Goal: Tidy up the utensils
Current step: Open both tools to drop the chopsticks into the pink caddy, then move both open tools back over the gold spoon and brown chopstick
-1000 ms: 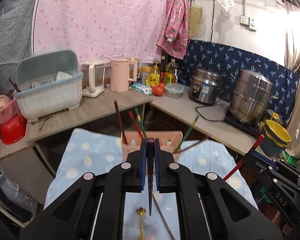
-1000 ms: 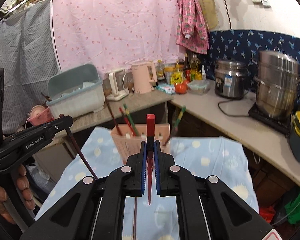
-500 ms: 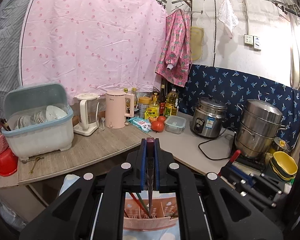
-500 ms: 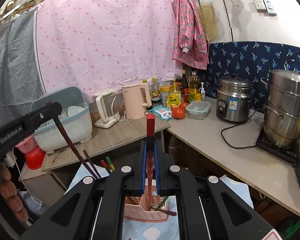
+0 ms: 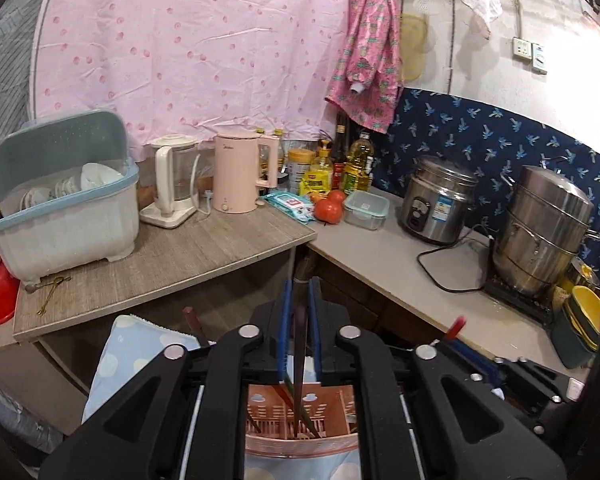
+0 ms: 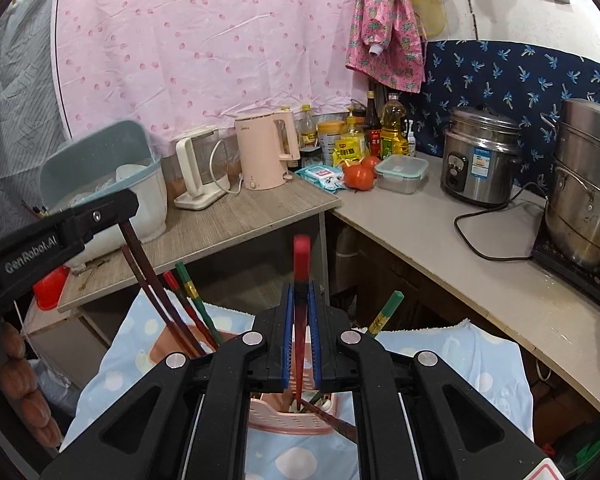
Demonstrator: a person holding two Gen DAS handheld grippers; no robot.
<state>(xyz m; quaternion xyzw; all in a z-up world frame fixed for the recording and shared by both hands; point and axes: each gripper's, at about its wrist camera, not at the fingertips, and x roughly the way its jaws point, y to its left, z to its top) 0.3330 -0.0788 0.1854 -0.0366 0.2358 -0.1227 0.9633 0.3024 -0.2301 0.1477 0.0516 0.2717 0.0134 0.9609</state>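
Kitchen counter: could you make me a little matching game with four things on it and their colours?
Things:
1. kettle
2. rice cooker
3. tomato
4. dish box lid

Colours:
A. red
B. grey-blue
C. pale pink
D. silver

Pairs: 1-C, 2-D, 3-A, 4-B
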